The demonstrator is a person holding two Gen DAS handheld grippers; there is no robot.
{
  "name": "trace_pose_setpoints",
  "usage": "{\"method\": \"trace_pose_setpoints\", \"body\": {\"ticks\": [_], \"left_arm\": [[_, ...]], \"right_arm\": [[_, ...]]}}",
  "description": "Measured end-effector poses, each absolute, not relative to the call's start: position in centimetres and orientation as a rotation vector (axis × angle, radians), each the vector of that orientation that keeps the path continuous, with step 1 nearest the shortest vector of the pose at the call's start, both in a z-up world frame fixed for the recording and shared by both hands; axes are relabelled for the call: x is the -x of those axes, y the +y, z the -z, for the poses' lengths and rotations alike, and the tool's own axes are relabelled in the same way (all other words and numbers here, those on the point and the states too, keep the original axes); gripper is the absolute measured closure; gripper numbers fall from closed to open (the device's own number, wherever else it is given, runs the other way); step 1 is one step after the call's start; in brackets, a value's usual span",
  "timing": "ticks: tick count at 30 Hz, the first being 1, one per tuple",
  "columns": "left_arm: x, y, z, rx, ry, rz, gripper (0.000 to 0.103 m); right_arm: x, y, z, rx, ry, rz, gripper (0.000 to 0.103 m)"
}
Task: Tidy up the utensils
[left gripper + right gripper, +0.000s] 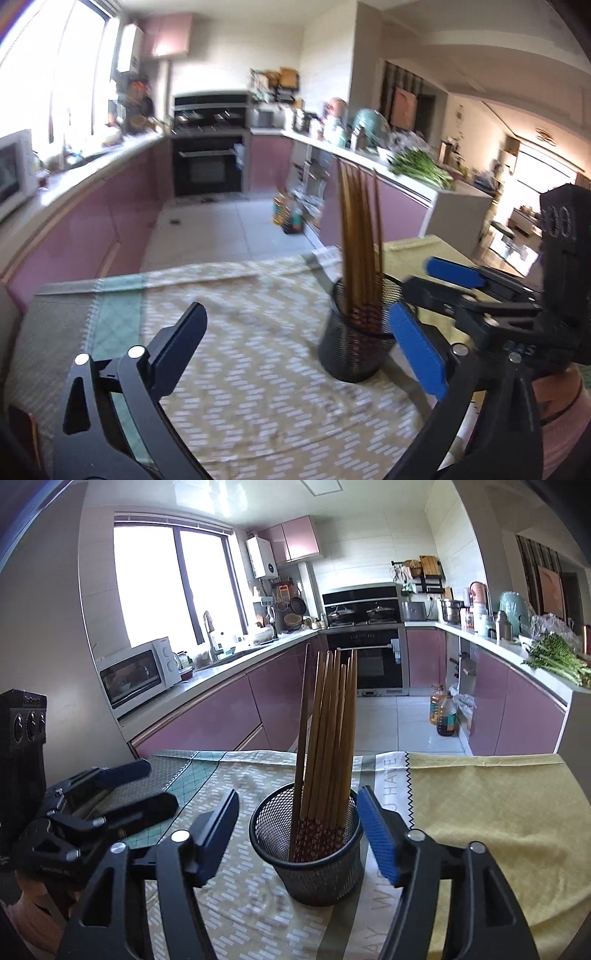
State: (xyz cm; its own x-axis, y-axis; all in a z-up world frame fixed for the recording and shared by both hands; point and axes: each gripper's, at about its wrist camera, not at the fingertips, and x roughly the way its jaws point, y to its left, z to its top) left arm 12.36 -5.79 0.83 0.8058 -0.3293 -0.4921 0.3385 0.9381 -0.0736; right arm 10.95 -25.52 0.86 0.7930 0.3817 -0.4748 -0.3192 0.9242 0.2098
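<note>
Both grippers, left & right, agape; wooden chopsticks upright w/ patterned ends in mesh cup.

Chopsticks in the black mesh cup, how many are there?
About 7 chopsticks, all standing tips-up in the mesh cup on the patterned cloth; they overlap, so some may be hidden.

The mesh cup is the one thing standing on the cloth, its chopsticks rising tall above the rim. The right gripper sits with its fingers spread to either side of the cup, close by it. Left of the cup the left gripper takes up the corner; right of the cup the yellow cloth lies flat and bare.
</note>
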Motion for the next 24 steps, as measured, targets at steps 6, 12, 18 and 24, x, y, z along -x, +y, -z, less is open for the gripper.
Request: {"method": "trace_pose_setpoints", "body": {"ticks": [6,12,18,24], "left_arm": [[-10.6,-3.5,-1.3,0.012,0.476,0.278,0.006],[-8.4,-1.9,-1.4,0.01,0.415,0.235,0.006],[-6.1,-0.9,-1.8,0.009,0.345,0.176,0.006],[-4.2,-0.5,-2.1,0.001,0.297,0.122,0.006]], "right_arm": [[-8.6,-25.2,-0.6,-0.072,0.469,-0.329,0.006],[-7.1,-24.7,-0.2,-0.055,0.429,-0.315,0.006],[-5.4,-24.1,-0.3,-0.045,0.386,-0.286,0.006],[-4.3,-23.5,-0.4,-0.03,0.367,-0.27,0.006]]}}
